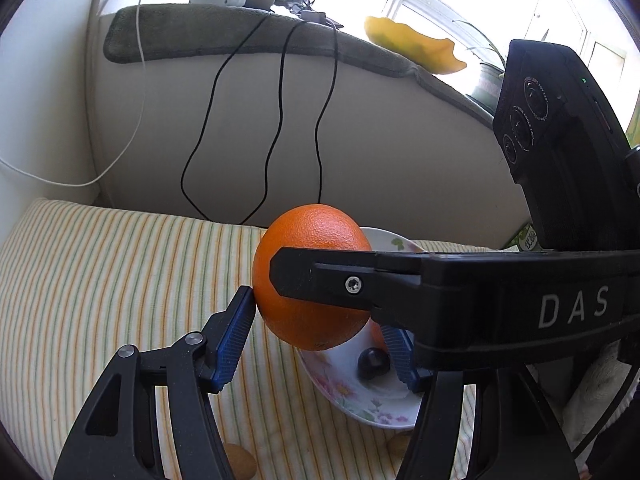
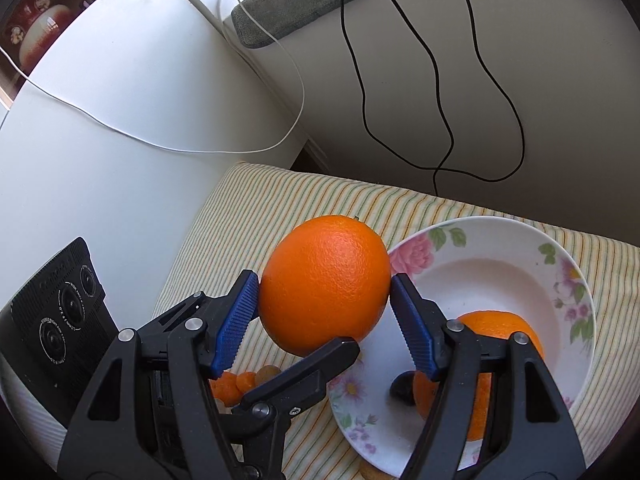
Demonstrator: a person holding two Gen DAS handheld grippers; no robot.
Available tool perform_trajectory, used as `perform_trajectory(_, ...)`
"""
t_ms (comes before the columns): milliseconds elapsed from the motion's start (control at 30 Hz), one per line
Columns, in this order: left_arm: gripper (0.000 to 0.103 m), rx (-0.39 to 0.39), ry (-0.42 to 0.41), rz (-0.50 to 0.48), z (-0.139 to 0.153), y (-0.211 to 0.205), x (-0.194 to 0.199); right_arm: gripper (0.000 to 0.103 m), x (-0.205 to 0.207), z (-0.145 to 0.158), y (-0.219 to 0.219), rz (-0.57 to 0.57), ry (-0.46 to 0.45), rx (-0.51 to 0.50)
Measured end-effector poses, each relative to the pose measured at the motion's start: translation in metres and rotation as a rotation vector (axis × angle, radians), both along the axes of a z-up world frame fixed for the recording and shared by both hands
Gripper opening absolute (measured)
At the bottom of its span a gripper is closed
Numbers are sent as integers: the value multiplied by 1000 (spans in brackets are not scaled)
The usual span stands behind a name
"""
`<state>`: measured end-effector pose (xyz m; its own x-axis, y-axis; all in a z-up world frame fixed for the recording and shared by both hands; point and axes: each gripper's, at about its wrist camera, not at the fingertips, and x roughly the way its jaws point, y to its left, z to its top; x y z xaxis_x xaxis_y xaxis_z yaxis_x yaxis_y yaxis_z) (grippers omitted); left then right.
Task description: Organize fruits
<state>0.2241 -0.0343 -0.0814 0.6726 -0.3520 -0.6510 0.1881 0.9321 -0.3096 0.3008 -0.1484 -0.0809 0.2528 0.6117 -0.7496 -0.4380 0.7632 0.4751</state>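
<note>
Pinching the big orange (image 2: 326, 280) squarely, the right gripper (image 2: 324, 286) has a blue pad (image 2: 236, 328) pressed on each flank of the fruit, and it hangs in the air over the left rim of the flowered plate (image 2: 560, 264). Now the left gripper (image 1: 316, 312) is in there too: its left pad (image 1: 234, 334) sits right against the orange's skin, but the opposite pad is partly hidden behind the right gripper's black finger crossing the fruit, so I cannot tell whether those jaws are truly clamped. In the right wrist view, one black finger of the left gripper touches the orange from below. Down in the plate lies a second orange (image 2: 500, 328) with a small dark fruit (image 2: 402, 388) just beside it. The plate rests on a striped cloth (image 2: 280, 208), and on it, left of the plate near the grippers, sit small tangerines (image 2: 232, 388). Black cables (image 2: 436, 92) hang down the pale wall at the far side.
</note>
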Motion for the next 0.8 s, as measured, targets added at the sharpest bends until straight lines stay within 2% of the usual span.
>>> perform_trajectory(500, 61, 20, 44, -28, -11, -24, 12, 71, 5, 0, -10, -32, -27, -42)
perform_trajectory(800, 61, 42, 16, -36, -3, -31, 4, 71, 2, 12, -18, -57, -64, -27)
